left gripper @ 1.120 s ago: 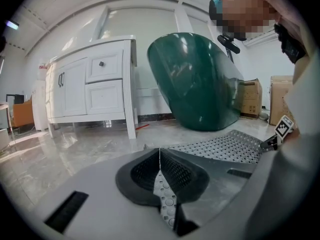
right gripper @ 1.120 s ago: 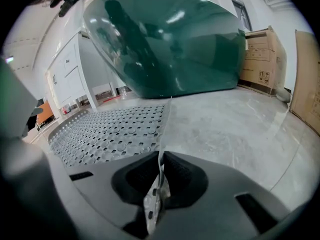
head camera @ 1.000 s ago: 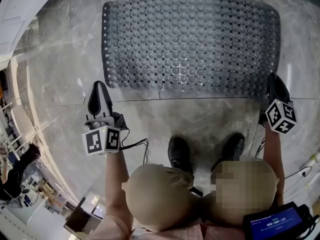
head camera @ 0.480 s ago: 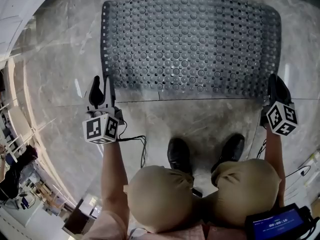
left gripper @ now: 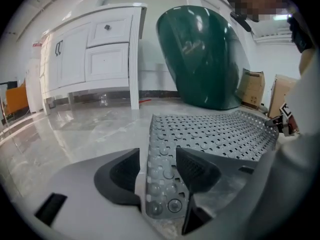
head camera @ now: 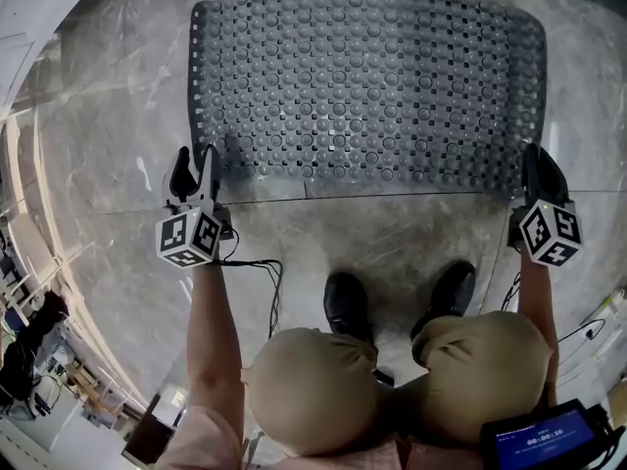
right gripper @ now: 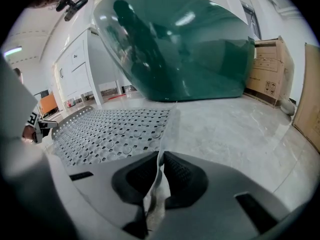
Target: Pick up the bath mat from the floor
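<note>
Straddling the 8 o'clock corner of the bath mat (head camera: 367,76), the left gripper (head camera: 193,167) (jaws just opened, nothing pinched yet) is judged ready for closing; the right gripper (head camera: 542,172) is clamped on its 4 o'clock corner.

L gripper (head camera: 193,164), dark two-jaw tool w/ black-and-white marker cube (head camera: 188,238) at its rear, is low and points fwd & down. Its jaws are wide apart and have just been opening. The near-L corner of the grey perforated rubber bath mat (head camera: 367,76) sits btwn the jaws, pads not pressing it. L forearm (head camera: 211,311) is bare and stretched out straight behind the tool. R gripper (head camera: 541,169), same build w/ own marker cube (head camera: 549,233), is also low & angled down. Its jaws are closed on the mat's near-R edge, thin edge pinched btwn the pads. R forearm (head camera: 536,302) is extended straight.
</note>
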The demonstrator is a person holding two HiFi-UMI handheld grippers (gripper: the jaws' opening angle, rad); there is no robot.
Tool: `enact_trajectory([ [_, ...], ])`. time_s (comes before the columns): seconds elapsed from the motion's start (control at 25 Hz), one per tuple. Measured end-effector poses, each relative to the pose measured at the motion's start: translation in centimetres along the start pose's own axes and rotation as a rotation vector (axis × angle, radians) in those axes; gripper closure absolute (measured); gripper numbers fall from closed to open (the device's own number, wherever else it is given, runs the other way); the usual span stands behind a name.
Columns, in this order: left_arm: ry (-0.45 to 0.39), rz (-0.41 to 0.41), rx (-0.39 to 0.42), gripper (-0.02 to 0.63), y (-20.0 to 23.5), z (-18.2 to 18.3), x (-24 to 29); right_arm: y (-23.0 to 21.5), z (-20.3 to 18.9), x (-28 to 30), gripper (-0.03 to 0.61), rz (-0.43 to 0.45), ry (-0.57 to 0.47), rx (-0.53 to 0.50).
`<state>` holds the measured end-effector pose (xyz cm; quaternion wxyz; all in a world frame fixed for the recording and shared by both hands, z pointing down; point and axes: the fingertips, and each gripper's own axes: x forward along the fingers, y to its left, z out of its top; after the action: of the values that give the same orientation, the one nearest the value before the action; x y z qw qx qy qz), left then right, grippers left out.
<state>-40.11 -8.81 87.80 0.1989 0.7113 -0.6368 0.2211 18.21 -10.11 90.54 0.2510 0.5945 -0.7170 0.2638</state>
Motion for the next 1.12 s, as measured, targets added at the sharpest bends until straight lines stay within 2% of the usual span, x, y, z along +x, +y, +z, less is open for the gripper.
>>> enact_trajectory([
  [0.24,0.036,0.005,-0.092,0.408,1.1,-2.3,1.3,-0.1,-0.1,0.0,0.537,0.002,0.005,-0.009],
  [0.44,0.069,0.033,-0.107,0.408,2.1,-3.5,1.8,0.0,-0.2,0.0,0.537,0.005,0.001,-0.008],
  [0.64,0.106,0.017,-0.092,0.414,1.9,-4.2,2.3,-0.1,-0.2,0.0,0.537,0.008,-0.003,-0.002],
  [0.8,0.135,0.037,-0.040,0.475,1.7,-4.1,2.4,0.0,0.0,0.1,0.537,0.012,-0.006,0.002],
  [0.84,0.132,0.050,-0.049,0.530,1.8,-4.1,2.4,0.0,0.0,0.1,0.537,0.012,-0.007,0.001],
  [0.88,0.127,0.059,-0.065,0.555,1.8,-4.0,2.4,0.0,0.1,0.1,0.537,0.011,-0.008,0.000],
  [1.0,0.126,0.064,-0.087,0.568,1.8,-3.8,2.3,0.0,0.1,0.0,0.537,0.008,-0.010,0.001],
  [1.12,0.137,0.058,-0.061,0.572,1.5,-3.4,1.8,0.3,0.2,-0.1,0.537,0.007,-0.009,0.001],
])
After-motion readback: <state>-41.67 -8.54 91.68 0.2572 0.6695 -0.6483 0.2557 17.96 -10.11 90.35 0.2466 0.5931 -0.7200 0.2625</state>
